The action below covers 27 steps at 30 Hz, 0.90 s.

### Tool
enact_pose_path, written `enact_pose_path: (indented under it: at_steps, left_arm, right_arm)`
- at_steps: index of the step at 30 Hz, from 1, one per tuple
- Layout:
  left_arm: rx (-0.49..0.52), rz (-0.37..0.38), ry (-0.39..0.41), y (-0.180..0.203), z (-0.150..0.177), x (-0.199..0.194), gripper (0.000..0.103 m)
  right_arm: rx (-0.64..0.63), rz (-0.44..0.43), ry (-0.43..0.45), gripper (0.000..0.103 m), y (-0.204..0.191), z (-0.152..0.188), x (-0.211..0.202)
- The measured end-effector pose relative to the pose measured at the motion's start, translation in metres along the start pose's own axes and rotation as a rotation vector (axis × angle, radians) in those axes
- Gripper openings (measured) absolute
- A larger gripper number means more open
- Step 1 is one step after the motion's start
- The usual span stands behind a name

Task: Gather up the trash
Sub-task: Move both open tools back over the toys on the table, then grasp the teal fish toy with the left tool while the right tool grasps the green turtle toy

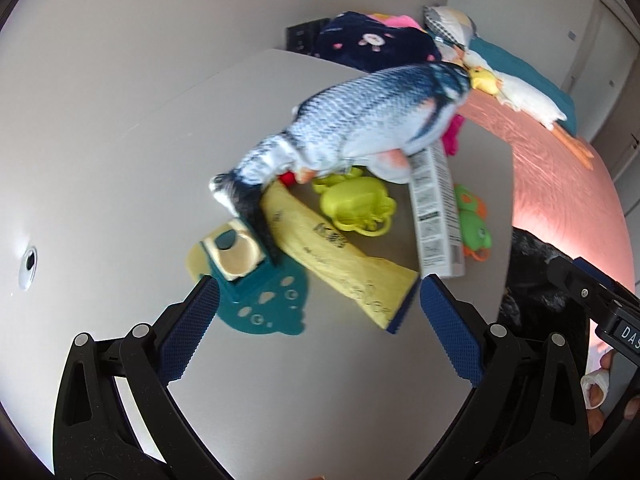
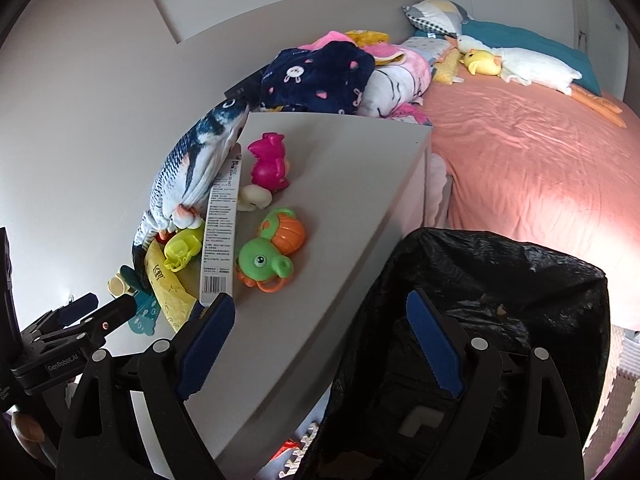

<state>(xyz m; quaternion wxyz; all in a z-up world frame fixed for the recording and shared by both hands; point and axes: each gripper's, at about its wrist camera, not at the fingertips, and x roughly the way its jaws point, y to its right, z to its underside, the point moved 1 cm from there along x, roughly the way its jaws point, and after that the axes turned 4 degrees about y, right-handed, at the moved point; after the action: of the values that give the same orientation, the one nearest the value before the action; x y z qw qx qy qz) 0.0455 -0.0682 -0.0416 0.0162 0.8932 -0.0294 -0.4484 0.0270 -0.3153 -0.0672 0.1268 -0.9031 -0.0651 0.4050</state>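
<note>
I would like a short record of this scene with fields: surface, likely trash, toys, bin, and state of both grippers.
surface: white tabletop beside a bed with a pink sheet
likely trash: yellow wrapper; long white box, leaning on the plush fish
toys: lime plastic toy; green and orange turtle; pink toy
bin: black trash bag, open, next to the table
left gripper: open, empty, facing the wrapper
right gripper: open, empty, at the table edge
</note>
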Motion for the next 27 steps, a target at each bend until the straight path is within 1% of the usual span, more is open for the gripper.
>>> enact_pose_path:
  at_steps: [3,5,13,15,17,19,23,27]
  left_arm:
    - [-0.037,-0.026,-0.004,-0.015,0.0,0.006,0.097]
    - [-0.054,-0.038,-0.007,-0.023,-0.001,0.009,0.094]
    - [-0.137,-0.055,-0.031,-0.048,-0.005,0.029,0.079]
    - [-0.151,-0.061,-0.035,-0.052,-0.007,0.034,0.072]
    - [-0.157,-0.072,-0.045,-0.058,-0.006,0.039,0.068]
    - [-0.172,-0.069,-0.052,-0.064,-0.004,0.041,0.066]
    - [-0.2,-0.076,-0.063,-0.075,0.0,0.042,0.066]
    - [-0.231,-0.084,-0.062,-0.085,0.002,0.042,0.065]
  right_arm:
    - [-0.011,-0.001,-0.006,0.088,-0.006,-0.002,0.009]
    - [-0.017,-0.003,-0.009,0.088,-0.01,-0.005,0.015]
    - [-0.029,0.005,-0.019,0.088,-0.021,-0.018,0.041]
    - [-0.031,0.013,-0.021,0.088,-0.023,-0.02,0.048]
    - [-0.032,0.017,-0.029,0.088,-0.025,-0.022,0.055]
    - [-0.031,0.019,-0.037,0.086,-0.026,-0.023,0.061]
    - [-0.023,0.02,-0.053,0.085,-0.026,-0.025,0.072]
    - [-0.028,0.018,-0.066,0.082,-0.028,-0.025,0.081]
